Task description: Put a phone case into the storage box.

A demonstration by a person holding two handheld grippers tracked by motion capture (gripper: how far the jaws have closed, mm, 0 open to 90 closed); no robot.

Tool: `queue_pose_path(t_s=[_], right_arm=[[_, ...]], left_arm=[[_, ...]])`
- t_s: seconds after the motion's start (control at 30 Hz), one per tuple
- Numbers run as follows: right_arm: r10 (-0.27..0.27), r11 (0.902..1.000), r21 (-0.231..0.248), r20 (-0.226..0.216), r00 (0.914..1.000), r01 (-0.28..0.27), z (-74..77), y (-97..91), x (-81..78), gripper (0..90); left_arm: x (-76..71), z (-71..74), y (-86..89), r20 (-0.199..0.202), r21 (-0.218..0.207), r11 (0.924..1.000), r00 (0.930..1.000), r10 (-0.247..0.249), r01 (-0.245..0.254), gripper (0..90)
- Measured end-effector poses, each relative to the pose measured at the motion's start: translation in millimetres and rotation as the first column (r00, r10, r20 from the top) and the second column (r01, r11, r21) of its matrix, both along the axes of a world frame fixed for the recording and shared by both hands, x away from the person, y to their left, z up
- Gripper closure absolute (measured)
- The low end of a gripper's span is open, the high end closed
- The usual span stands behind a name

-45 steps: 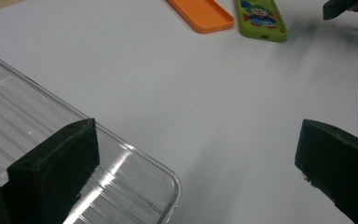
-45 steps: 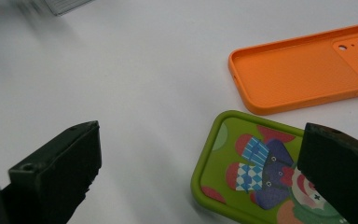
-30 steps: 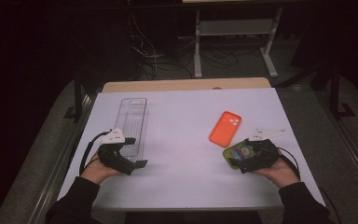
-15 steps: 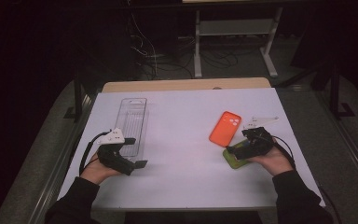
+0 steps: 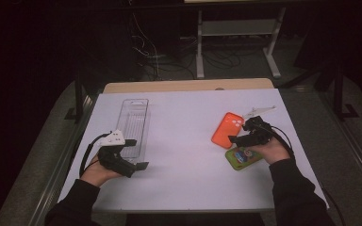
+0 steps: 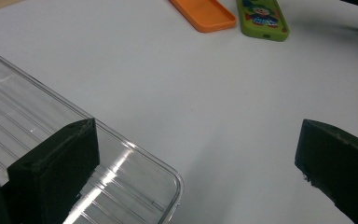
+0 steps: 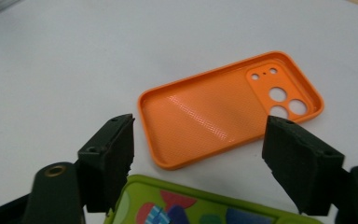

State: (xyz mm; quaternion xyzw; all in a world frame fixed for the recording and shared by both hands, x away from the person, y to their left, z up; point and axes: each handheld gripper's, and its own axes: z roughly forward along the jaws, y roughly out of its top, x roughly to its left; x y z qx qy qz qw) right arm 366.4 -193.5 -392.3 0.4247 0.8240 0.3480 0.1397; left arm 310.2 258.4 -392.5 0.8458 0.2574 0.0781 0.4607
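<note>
- Since the earlier frame, my right gripper (image 5: 238,138) has travelled up the table from the near right area toward the orange case (image 5: 227,130), and its jaws have just been closing partway; nothing sits between them yet.
- Green case (image 5: 242,157): now uncovered on the table (image 5: 184,113), lying flat just behind the right hand, close to the orange case's near end but apart from it.
- Left gripper (image 5: 139,155): unchanged position at the near end of the clear tray (image 5: 135,123). In the left gripper view its jaws stand spread wide, one over the tray's (image 6: 51,135) corner, gripping nothing.
- Right gripper state: in the right gripper view the jaws stand apart with a clear gap, pinching nothing. They hover above the table, straddling the near part of the orange case (image 7: 228,109).
- Orange case position: lies flat, hollow side up, right of table centre, camera cut-outs at the far end. It is free of both grippers.
- Key relation: the case lies directly ahead of and slightly below the right jaws. Its long axis runs across the jaw line at a slant, so the jaws span it lengthwise rather than across its width.
- Judgement: the right hand is far nearer than the left. I judge the coming grasp needs the jaws lowered onto one raised rim, or the wrist turned to take the narrow width.
- Risk, as I judge it: the thin rim may slip out under a shallow pinch.
</note>
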Motion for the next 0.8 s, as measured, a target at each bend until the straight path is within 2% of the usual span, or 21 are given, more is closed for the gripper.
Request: queue_pose_path(t_s=[0.03, 0.07, 0.13, 0.23, 0.3, 0.33, 0.37, 0.4, 0.57, 0.67, 0.8], right_arm=[[0.001, 1.0, -0.006, 0.004, 1.0, -0.001, 0.1, -0.7, 2.4, 28.3], [-0.014, 0.9999, -0.001, -0.011, 0.9998, 0.014, 0.3, -2.1, 6.4, 32.5], [-0.028, 0.9996, 0.0, -0.02, 0.9994, 0.028, 0.1, -2.6, 8.1, 34.2], [-0.051, 0.9987, -0.005, -0.029, 0.9983, 0.051, -0.3, -6.6, 15.6, 41.7], [-0.074, 0.9972, -0.011, -0.031, 0.9968, 0.074, -1.8, -9.6, 24.5, 50.2], [-0.074, 0.9972, -0.011, -0.031, 0.9968, 0.074, -1.8, -9.6, 24.5, 50.2], [-0.085, 0.9963, -0.016, -0.047, 0.9953, 0.084, -2.6, -10.8, 30.3, 56.4], [-0.085, 0.9963, -0.016, -0.047, 0.9953, 0.084, -2.6, -10.8, 30.3, 56.4], [-0.119, 0.9924, -0.037, -0.05, 0.9916, 0.118, -4.2, -12.6, 50.1, 71.3], [-0.127, 0.9906, -0.055, -0.049, 0.9906, 0.125, -4.5, -13.8, 55.9, 76.2], [-0.163, 0.9855, -0.058, -0.064, 0.9845, 0.16, -8.2, -20.4, 66.8, 84.8]], left_arm=[[0.0, 0.0, 0.0, -0.001, -0.001, 1.0, 1.0, 0.001, -0.001, 0.0], [-0.1, 0.0, -0.1, -0.001, -0.001, 1.0, 1.0, 0.0, 0.0, 0.0], [-0.6, -0.3, -0.7, -0.008, -0.004, 1.0, 1.0, 0.002, -0.002, 0.0], [-0.9, -0.5, -1.6, -0.009, -0.005, 1.0, 1.0, 0.003, -0.003, 0.0], [-0.9, -0.6, -1.9, -0.009, -0.007, 1.0, 1.0, 0.002, -0.002, 0.0], [-1.0, -0.6, -2.0, -0.008, -0.009, 1.0, 1.0, 0.002, -0.002, 0.0], [-1.1, -0.5, -2.2, -0.009, -0.011, 0.9999, 1.0, 0.003, -0.003, 0.0], [-1.1, -0.5, -2.1, -0.009, -0.012, 0.9999, 1.0, 0.003, -0.003, 0.0], [-0.7, -0.8, -2.2, -0.009, -0.009, 1.0, 1.0, -0.003, 0.003, 0.0], [-0.5, -0.7, -2.2, -0.007, -0.007, 0.9999, 0.9999, -0.007, 0.007, 0.0], [-0.8, -0.8, -1.9, -0.007, -0.004, 0.9999, 0.9999, -0.012, 0.012, 0.0]])
